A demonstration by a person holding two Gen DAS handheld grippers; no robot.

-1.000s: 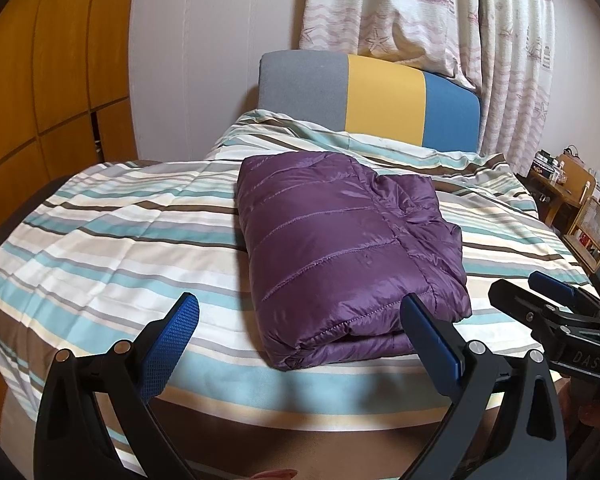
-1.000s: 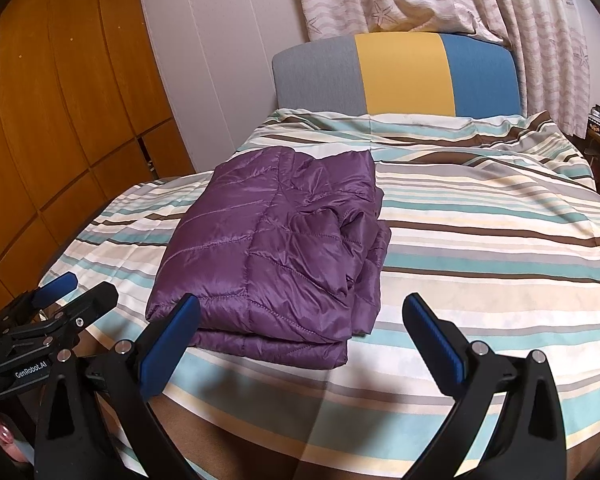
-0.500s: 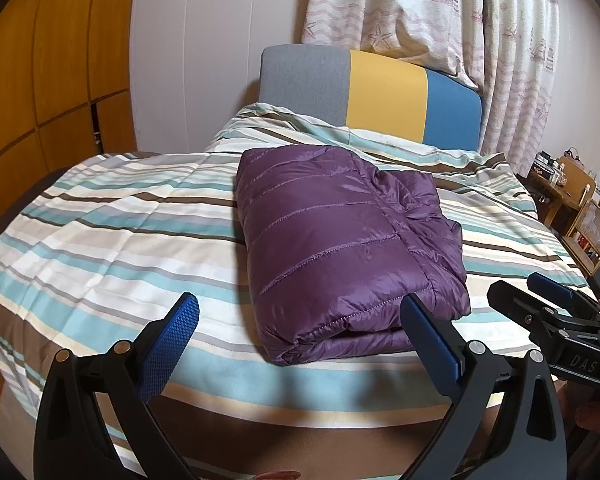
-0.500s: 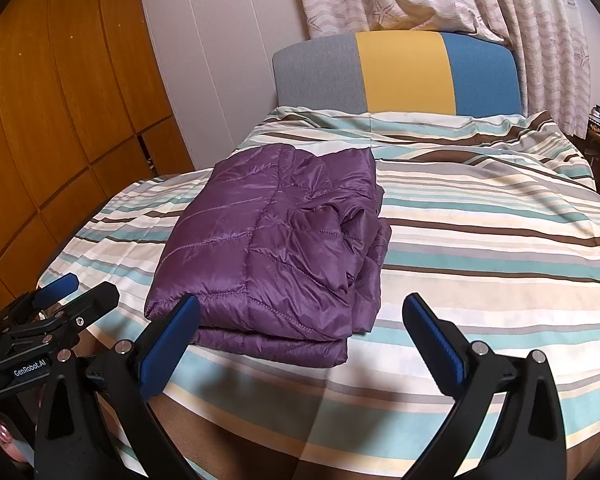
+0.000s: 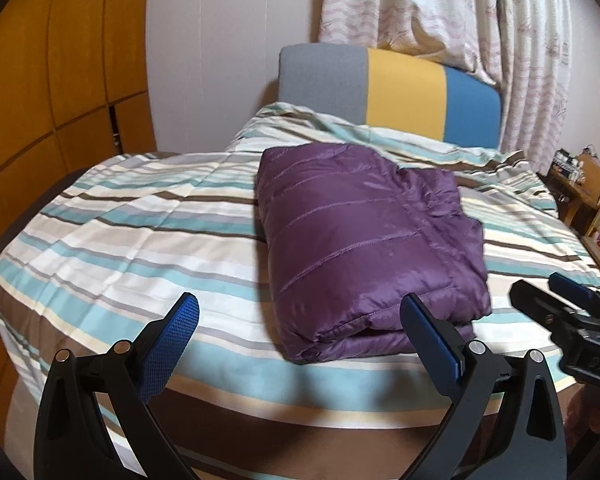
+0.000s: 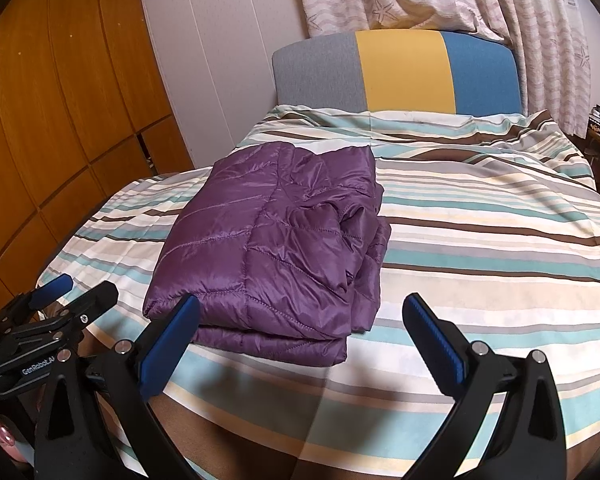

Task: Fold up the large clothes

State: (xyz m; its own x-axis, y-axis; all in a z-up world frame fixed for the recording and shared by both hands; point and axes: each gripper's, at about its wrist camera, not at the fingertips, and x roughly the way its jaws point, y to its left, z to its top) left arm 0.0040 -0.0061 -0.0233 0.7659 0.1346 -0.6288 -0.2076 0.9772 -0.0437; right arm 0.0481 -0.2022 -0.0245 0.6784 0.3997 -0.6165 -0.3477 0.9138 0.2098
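Note:
A purple quilted down jacket (image 5: 364, 240) lies folded into a thick rectangle on the striped bedspread (image 5: 132, 248). It also shows in the right wrist view (image 6: 276, 248), left of the bed's middle. My left gripper (image 5: 300, 324) is open and empty, held just short of the jacket's near edge. My right gripper (image 6: 300, 328) is open and empty, near the jacket's near right corner. Each gripper shows in the other's view: the right gripper (image 5: 568, 312) at the right edge, the left gripper (image 6: 52, 312) at the lower left.
A headboard (image 5: 388, 88) in grey, yellow and blue stands at the far end, with patterned curtains (image 5: 460, 12) behind. A wooden wardrobe (image 5: 52, 80) lines the left wall. Small wooden furniture (image 5: 584, 196) stands by the bed's right side.
Both grippers stay open and hold almost still. The left view has drifted slightly, so the jacket sits a little higher in it. The jacket has not moved.

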